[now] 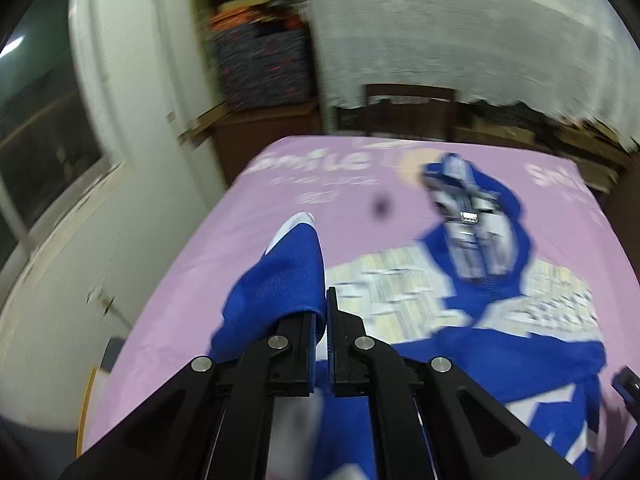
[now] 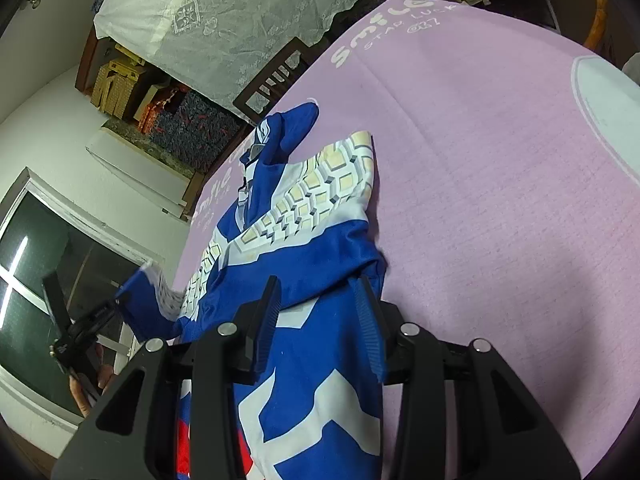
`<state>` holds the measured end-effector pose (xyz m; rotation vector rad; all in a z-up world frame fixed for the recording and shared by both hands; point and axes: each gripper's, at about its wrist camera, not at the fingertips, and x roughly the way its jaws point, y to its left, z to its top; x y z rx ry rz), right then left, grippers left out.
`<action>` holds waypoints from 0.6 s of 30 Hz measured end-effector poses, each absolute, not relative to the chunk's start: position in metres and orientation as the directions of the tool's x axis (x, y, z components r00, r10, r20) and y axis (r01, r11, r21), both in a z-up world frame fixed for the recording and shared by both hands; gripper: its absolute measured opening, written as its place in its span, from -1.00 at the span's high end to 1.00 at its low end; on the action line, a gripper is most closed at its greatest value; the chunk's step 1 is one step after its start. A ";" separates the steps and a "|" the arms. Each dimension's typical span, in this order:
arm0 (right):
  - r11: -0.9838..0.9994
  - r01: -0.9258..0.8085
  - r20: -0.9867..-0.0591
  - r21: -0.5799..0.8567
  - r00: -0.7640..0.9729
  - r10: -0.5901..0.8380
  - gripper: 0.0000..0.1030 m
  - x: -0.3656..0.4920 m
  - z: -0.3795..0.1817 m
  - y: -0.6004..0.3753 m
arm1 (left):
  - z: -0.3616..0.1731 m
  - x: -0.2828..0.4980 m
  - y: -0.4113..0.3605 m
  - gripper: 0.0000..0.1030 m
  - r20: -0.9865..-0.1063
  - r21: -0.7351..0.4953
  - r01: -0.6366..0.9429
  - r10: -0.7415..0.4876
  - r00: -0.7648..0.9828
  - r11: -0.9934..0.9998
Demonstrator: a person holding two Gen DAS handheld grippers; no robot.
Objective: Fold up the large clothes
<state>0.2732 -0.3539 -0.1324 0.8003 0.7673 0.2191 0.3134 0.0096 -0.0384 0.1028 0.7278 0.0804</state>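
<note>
A blue jersey [image 2: 316,248] with white and cream patterned shoulders lies on a pink bed sheet [image 2: 500,200]. My left gripper [image 1: 325,304] is shut on a blue sleeve [image 1: 280,280] of the jersey and holds it lifted above the sheet. The jersey body [image 1: 500,348] spreads to its right. My right gripper [image 2: 320,292] is open, its blue-padded fingers [image 2: 370,320] standing over the jersey's right edge, with cloth between them. The left gripper also shows in the right wrist view [image 2: 116,304], holding the lifted sleeve.
The pink sheet [image 1: 224,248] covers the bed, with white lettering near its far edge. Behind stand a wooden chair [image 1: 408,108], a lace-covered cabinet [image 1: 460,28] and stacked boxes [image 1: 260,68]. A white wall and window [image 1: 40,120] are on the left.
</note>
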 end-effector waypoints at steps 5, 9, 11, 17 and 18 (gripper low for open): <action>0.682 0.108 -0.540 0.723 0.705 0.460 0.23 0.275 -0.135 -0.355 | -0.063 0.302 -0.067 0.92 -0.671 0.171 0.118 0.028 0.741 0.978; 0.676 0.114 -0.539 0.728 0.705 0.462 0.22 0.274 -0.136 -0.356 | -0.103 0.300 -0.116 0.92 -0.705 0.226 0.209 0.012 0.709 0.951; 0.672 0.117 -0.538 0.731 0.704 0.463 0.21 0.274 -0.136 -0.356 | -0.122 0.300 -0.127 0.91 -0.726 0.242 0.231 0.018 0.688 0.942; 0.661 0.122 -0.542 0.740 0.691 0.479 0.18 0.278 -0.140 -0.358 | -0.147 0.311 -0.118 0.80 -0.792 0.190 0.263 -0.010 0.611 0.946; 0.660 0.123 -0.542 0.741 0.690 0.481 0.18 0.278 -0.140 -0.358 | -0.145 0.308 -0.115 0.61 -0.793 0.177 0.268 -0.024 0.608 0.947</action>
